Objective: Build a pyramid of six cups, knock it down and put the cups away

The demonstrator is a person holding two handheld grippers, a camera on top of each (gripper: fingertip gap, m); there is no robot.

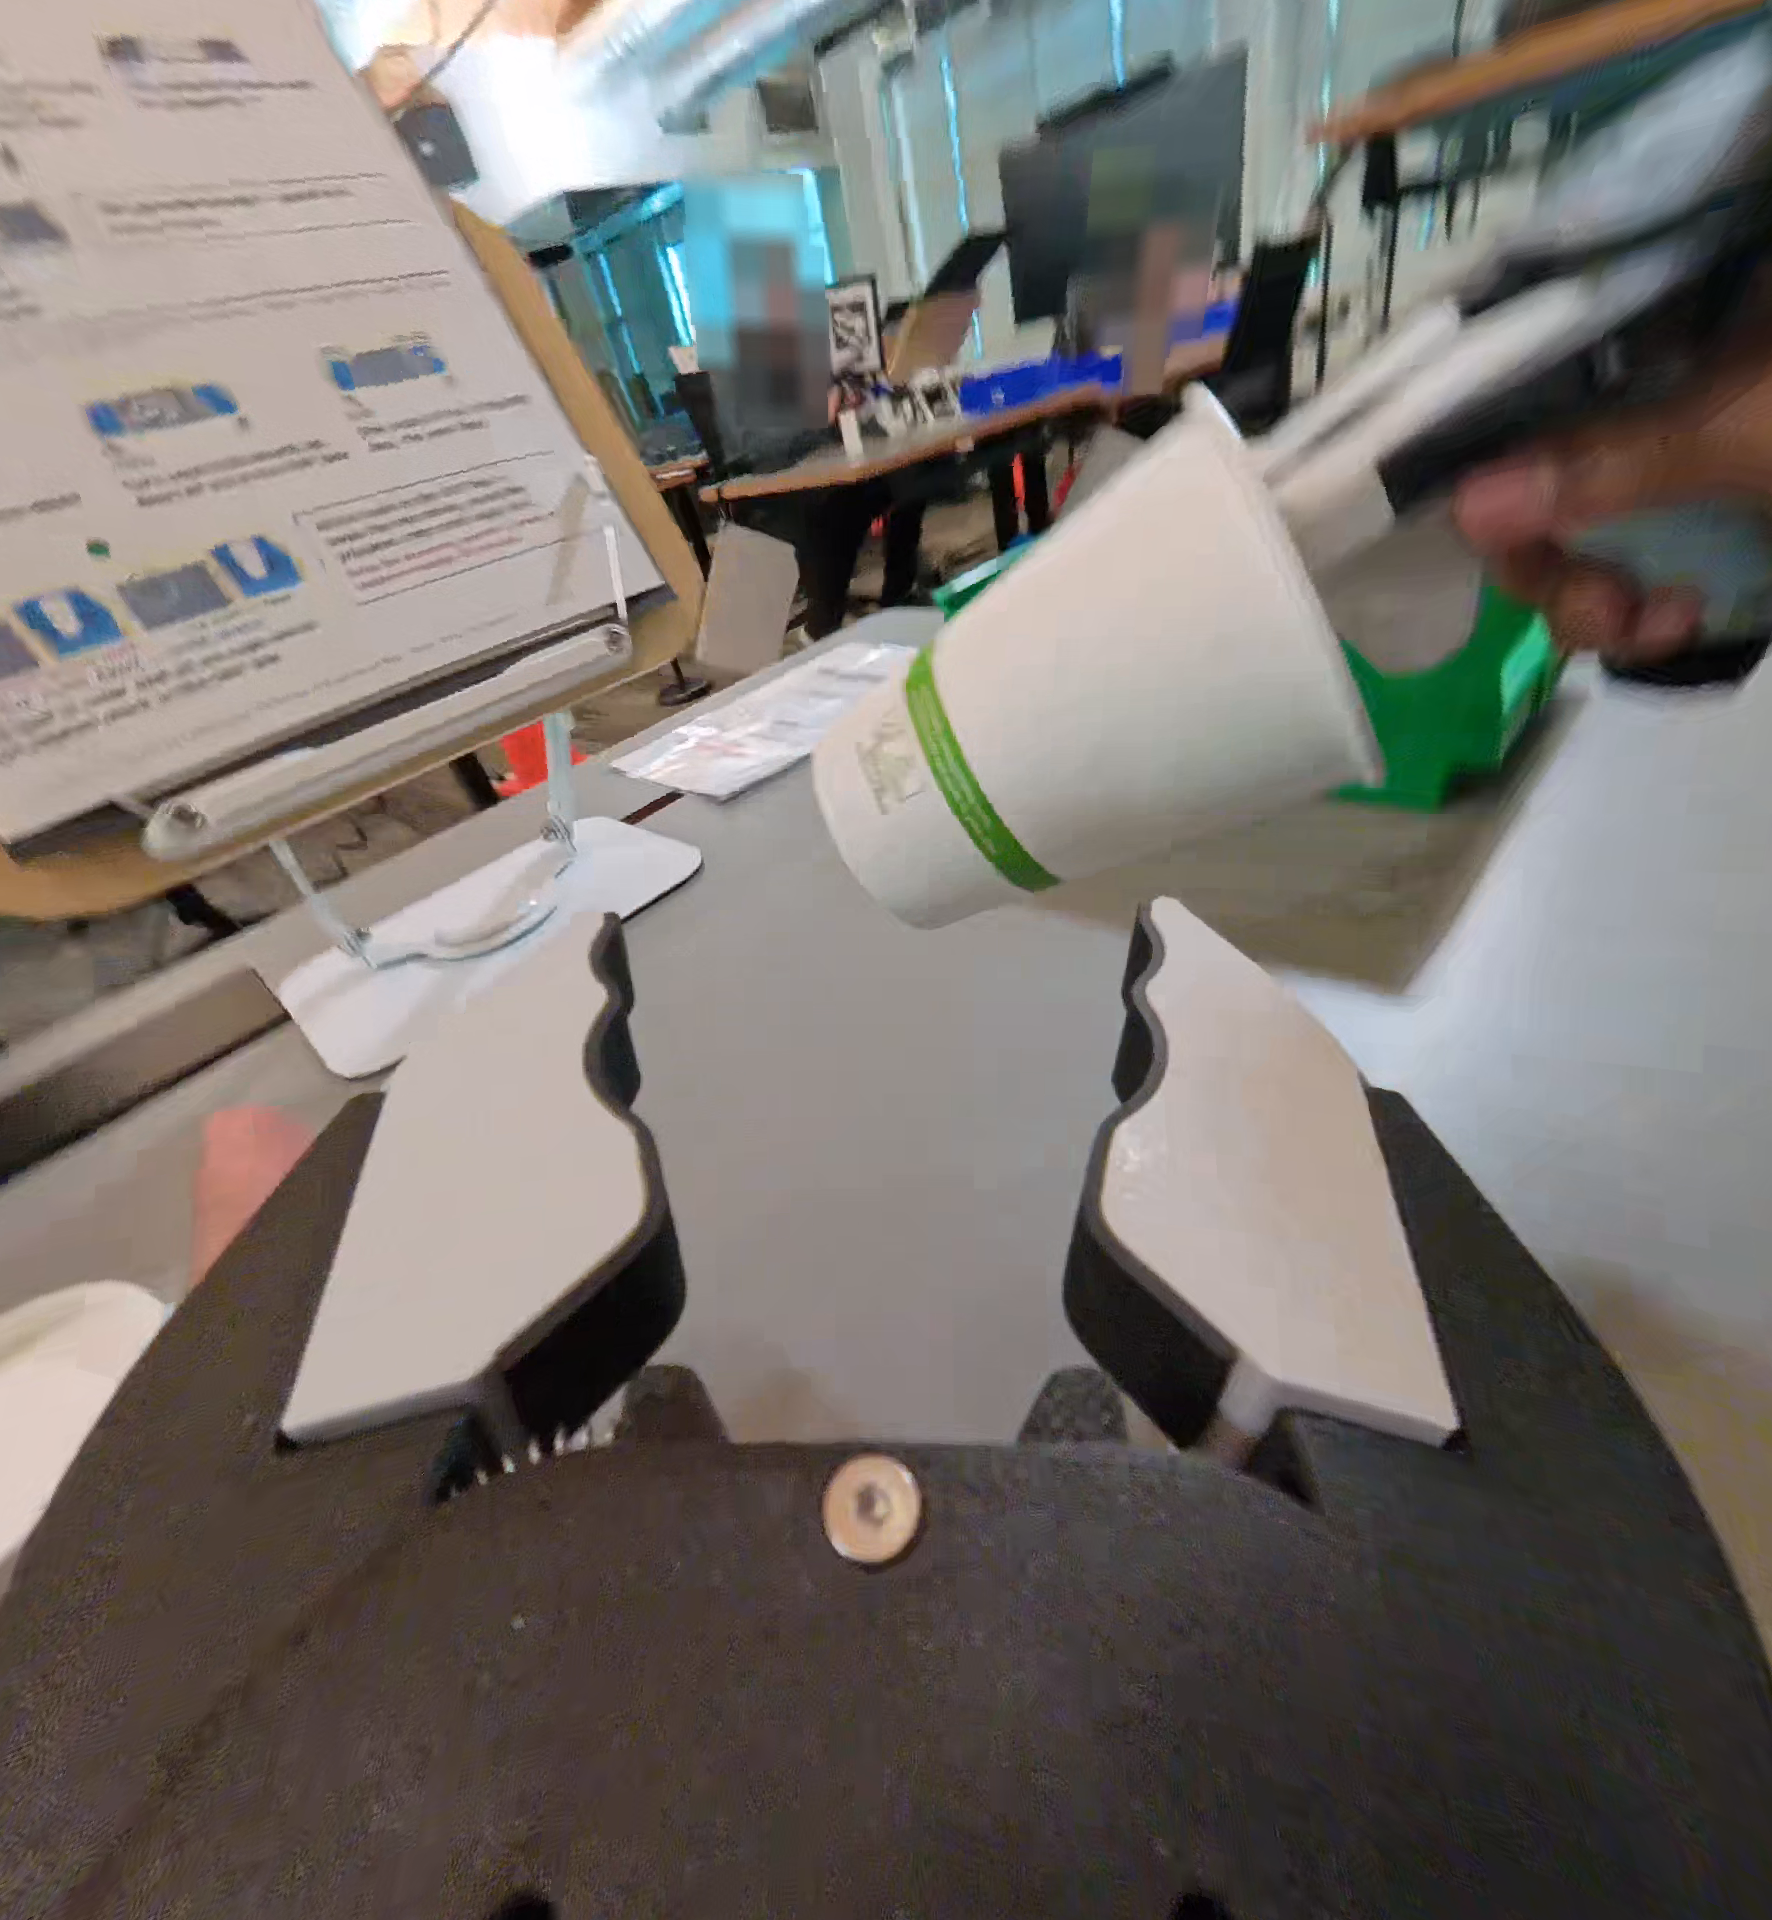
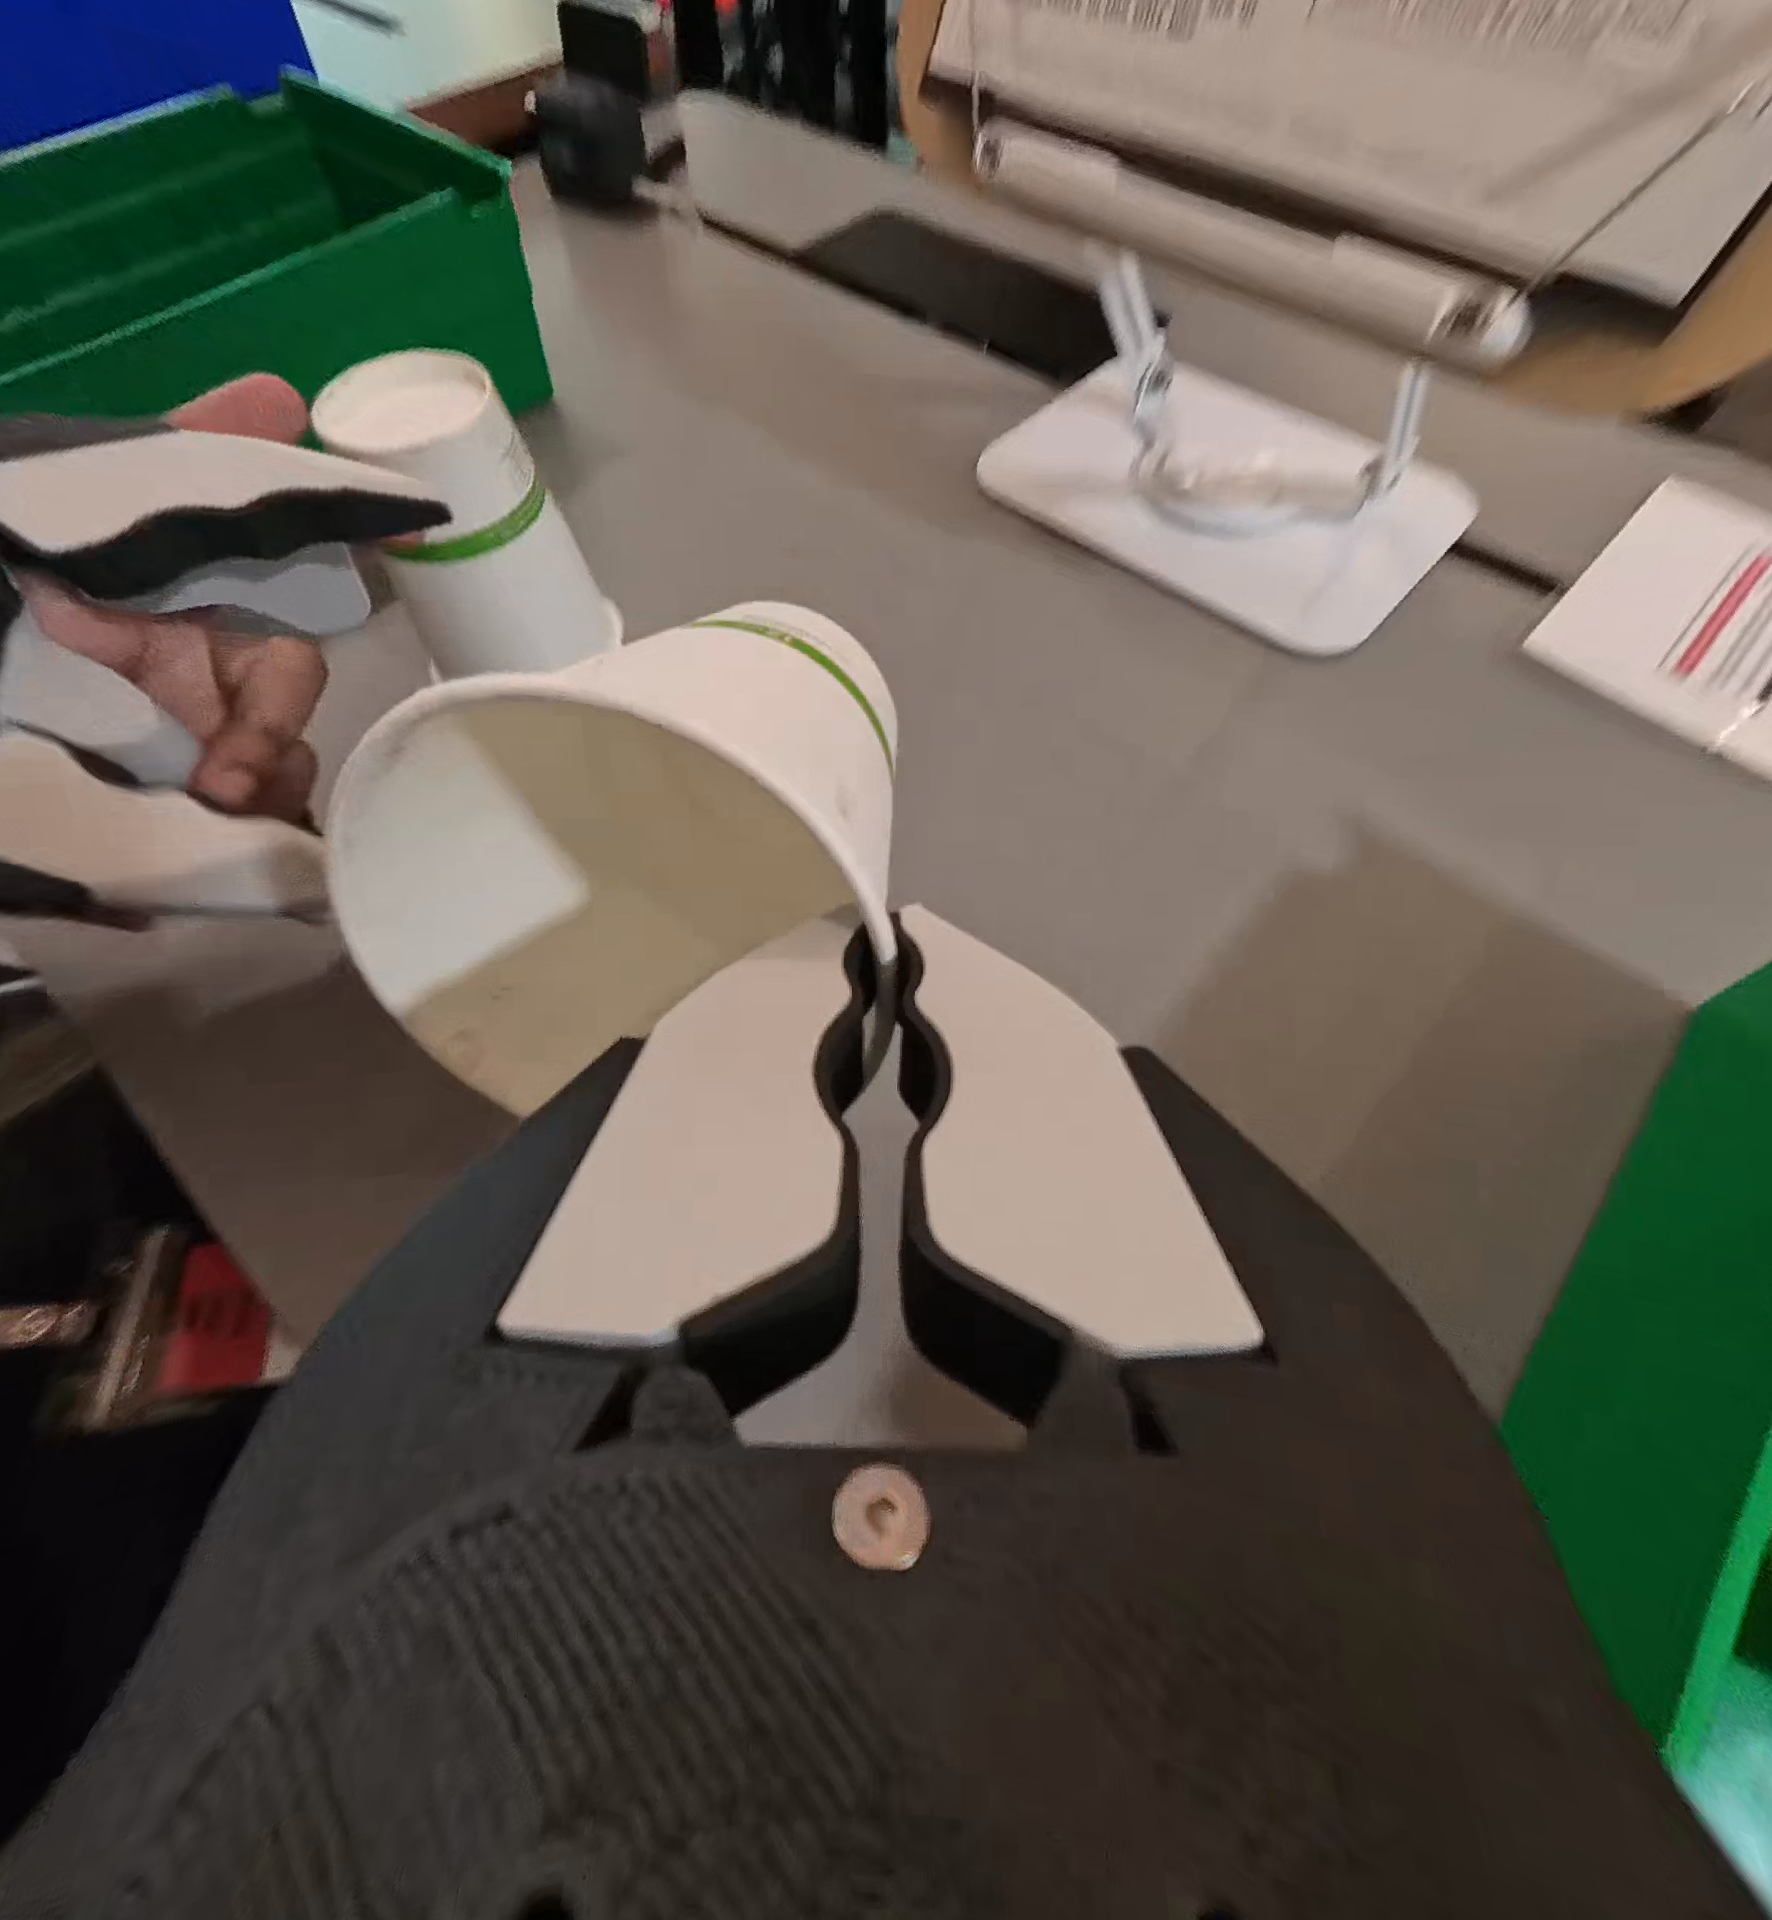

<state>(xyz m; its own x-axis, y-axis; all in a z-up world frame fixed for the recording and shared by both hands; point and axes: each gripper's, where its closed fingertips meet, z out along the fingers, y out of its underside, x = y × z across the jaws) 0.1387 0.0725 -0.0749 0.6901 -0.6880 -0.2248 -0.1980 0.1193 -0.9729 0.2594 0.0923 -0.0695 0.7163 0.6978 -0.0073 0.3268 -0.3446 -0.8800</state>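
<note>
My right gripper [image 2: 887, 935] is shut on the rim of a white paper cup [image 2: 633, 810] with a green band. It holds the cup tilted above the grey table [image 2: 1121, 790], mouth toward the camera. In the left wrist view the same cup [image 1: 1100, 707] hangs tilted just beyond my open, empty left gripper [image 1: 877, 935], held at its rim by the right gripper [image 1: 1297, 488]. A second white cup [image 2: 466, 520] with a green band sits bottom up beside the left gripper [image 2: 217, 686], which shows open at the left of the right wrist view.
A document stand [image 1: 238, 416] with a printed sheet rises at the left on a white base [image 1: 591, 873], which also shows in the right wrist view [image 2: 1225, 509]. A green bin [image 2: 238, 239] stands behind the cups, and another green bin [image 2: 1744, 1351] at the right. A paper sheet [image 2: 1692, 644] lies on the table.
</note>
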